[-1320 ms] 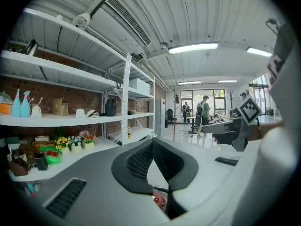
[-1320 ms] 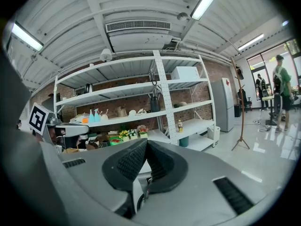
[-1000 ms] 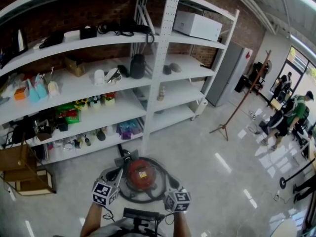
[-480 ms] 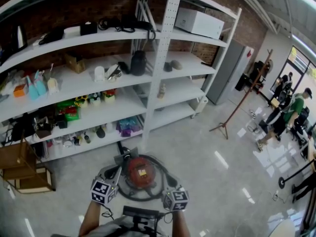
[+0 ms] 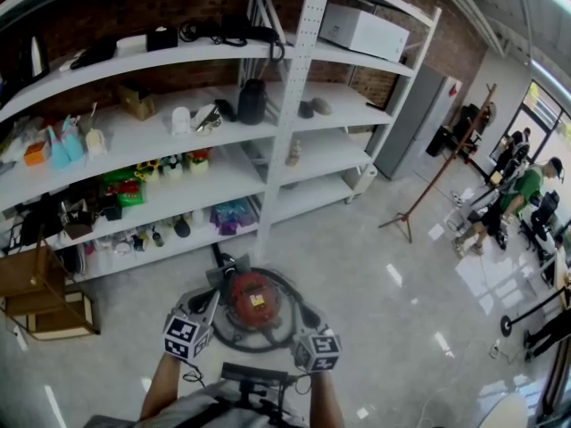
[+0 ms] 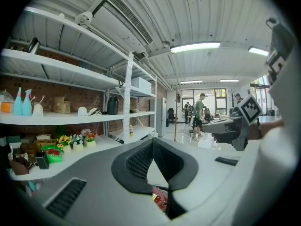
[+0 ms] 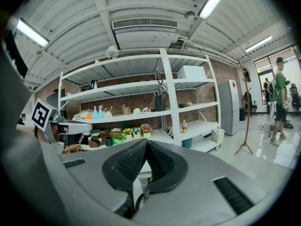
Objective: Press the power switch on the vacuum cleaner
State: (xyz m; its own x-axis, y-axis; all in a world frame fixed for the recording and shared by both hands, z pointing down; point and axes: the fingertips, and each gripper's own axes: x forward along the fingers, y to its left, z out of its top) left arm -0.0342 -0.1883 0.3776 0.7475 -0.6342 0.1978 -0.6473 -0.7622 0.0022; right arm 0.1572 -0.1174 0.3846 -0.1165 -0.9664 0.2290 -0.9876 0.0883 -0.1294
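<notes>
A red round vacuum cleaner sits on the grey floor just below the shelf rack, and its black hose curls round it. In the head view my left gripper hangs over the cleaner's left side and my right gripper over its right side. Both are above it and not touching. In the left gripper view the left gripper is shut with nothing in it, and a bit of the red cleaner shows under the tips. The right gripper is also shut with nothing in it. I cannot make out the power switch.
A white shelf rack full of small items stands right behind the cleaner. Brown boxes sit on the floor at the left. A wooden coat stand rises at the right, and people are far off beyond it.
Both grippers keep nearly the same place over the cleaner. The head view has shifted a little, so the cleaner sits slightly higher in frame. A person at the far right has walked on.
</notes>
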